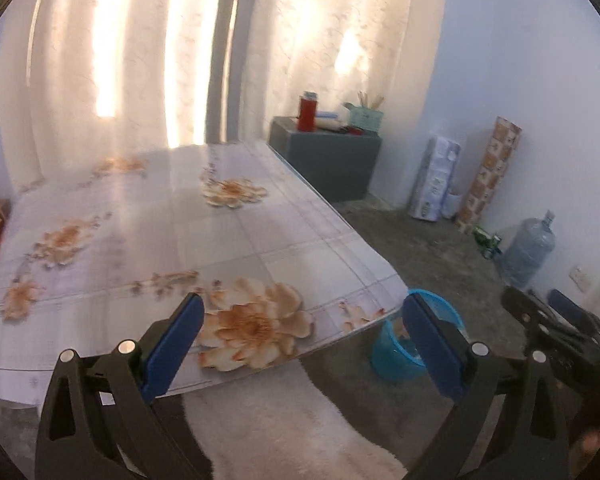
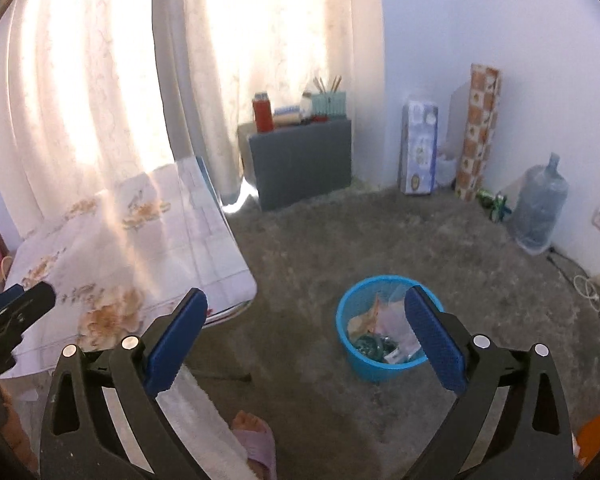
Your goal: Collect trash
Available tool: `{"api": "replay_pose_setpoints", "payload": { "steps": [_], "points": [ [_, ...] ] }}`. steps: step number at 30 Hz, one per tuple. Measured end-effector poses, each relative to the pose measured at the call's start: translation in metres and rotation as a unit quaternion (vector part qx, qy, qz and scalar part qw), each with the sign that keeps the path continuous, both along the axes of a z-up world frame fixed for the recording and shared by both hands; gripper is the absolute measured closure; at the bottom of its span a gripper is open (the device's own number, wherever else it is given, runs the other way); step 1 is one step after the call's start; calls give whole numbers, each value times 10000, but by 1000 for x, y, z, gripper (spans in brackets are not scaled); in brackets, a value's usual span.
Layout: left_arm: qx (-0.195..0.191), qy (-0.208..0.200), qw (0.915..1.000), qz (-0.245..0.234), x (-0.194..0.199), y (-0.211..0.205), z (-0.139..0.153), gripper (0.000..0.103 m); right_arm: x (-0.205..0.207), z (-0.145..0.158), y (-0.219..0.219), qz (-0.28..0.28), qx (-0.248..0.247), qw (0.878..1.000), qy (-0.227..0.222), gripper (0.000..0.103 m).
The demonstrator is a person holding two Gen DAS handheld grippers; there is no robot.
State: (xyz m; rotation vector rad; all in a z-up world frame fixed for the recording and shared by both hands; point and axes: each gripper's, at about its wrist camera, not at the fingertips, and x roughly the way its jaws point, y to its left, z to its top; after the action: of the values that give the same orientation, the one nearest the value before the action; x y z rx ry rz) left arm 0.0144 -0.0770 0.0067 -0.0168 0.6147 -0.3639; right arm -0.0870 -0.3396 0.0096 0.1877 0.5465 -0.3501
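Fingers of both grippers spread wide, holding nothing, above bin.

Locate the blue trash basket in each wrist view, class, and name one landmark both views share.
Left wrist view: blue trash basket lower right, on the floor past the table corner, partly hidden by a gripper finger.
Right wrist view: blue trash basket lower centre-right, trash inside.
Shared landmark: red bottle on the grey box.

Sunlit curtains behind floral table; grey floor.
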Motion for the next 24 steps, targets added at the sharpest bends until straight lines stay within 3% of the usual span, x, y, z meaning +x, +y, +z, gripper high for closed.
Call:
{"api": "replay_pose_setpoints", "payload": {
  "steps": [7, 14, 19, 24],
  "points": [
    [278, 8, 9974, 669, -13, 7, 2, 6, -19, -5, 14, -187, 61, 9996, 179, 8],
    [659, -60, 9961, 586, -14, -7, -6, 6, -13, -17, 12, -513, 66, 9978, 403, 8],
    [434, 79, 9972, 609, -14, -13, -12, 6, -14, -21, 18, -664, -106, 9964, 510, 8],
    [508, 285, 9966, 579, -18, -22, -17, 6, -19, -25, 27, -674, -286, 9952, 650, 8]
  ]
}}
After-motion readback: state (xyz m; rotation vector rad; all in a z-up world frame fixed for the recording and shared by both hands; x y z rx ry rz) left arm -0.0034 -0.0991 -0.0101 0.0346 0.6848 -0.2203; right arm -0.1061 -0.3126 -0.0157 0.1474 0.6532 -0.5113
